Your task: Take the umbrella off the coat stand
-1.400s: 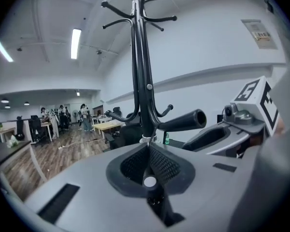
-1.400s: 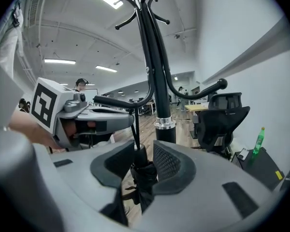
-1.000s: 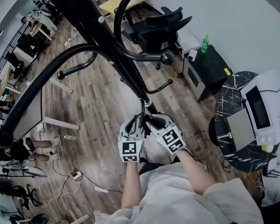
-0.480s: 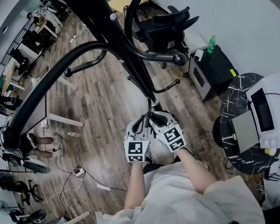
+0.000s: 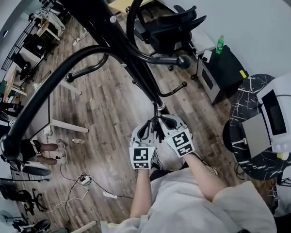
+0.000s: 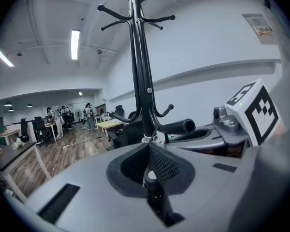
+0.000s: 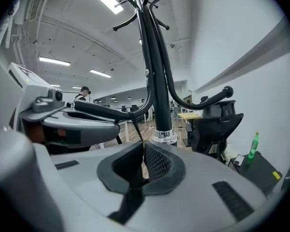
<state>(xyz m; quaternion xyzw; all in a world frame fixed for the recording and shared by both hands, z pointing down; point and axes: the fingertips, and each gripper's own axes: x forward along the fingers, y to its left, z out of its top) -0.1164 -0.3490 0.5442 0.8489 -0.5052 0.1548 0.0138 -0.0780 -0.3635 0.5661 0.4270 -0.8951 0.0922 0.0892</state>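
Right gripper [image 7: 141, 159] had just closed, pinching the thin strap [image 7: 137, 132] to unhook it. My left gripper [image 6: 150, 151] clamped the umbrella [image 6: 152, 178], lower centre, against the coat stand [image 6: 144, 81], steadying its weight, I judged.

A wood-plank floor [image 5: 102, 106] runs through a long open office under a pale ceiling with strip lights [image 6: 75, 43]. A plain white wall [image 5: 242, 13] stands on the right. Near it are a black office chair [image 5: 172, 25], a low black cabinet [image 5: 218, 74] carrying a green bottle [image 5: 219, 43], and a round dark marbled table [image 5: 247, 125] holding a white machine [image 5: 281, 113]. Desks [image 5: 43, 28] line the far left, and a power strip [image 5: 82, 180] lies on the floor.
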